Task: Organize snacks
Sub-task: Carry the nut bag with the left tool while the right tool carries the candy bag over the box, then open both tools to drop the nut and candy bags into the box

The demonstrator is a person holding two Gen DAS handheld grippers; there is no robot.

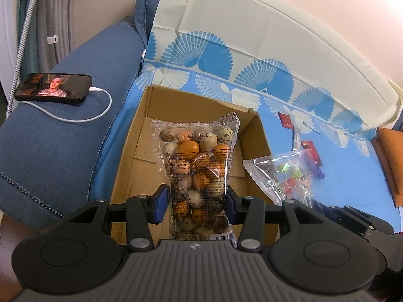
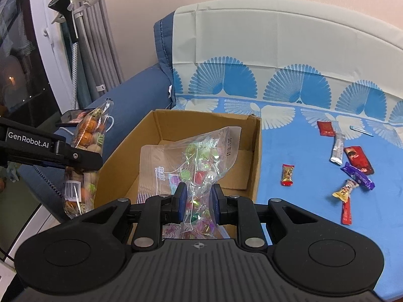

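Both wrist views over cardboard box (image 1: pixel 151 115)

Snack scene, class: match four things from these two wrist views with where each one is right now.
Things:
1. bag of speckled coated peanuts
2. bag of wrapped candies
3. phone
4. purple snack bar

Places:
A. lying loose on the blue cloth
B. gripped in the right claw
C. on the sofa arm, cable plugged in
D. gripped in the left claw

Pairs: 1-D, 2-B, 3-C, 4-A
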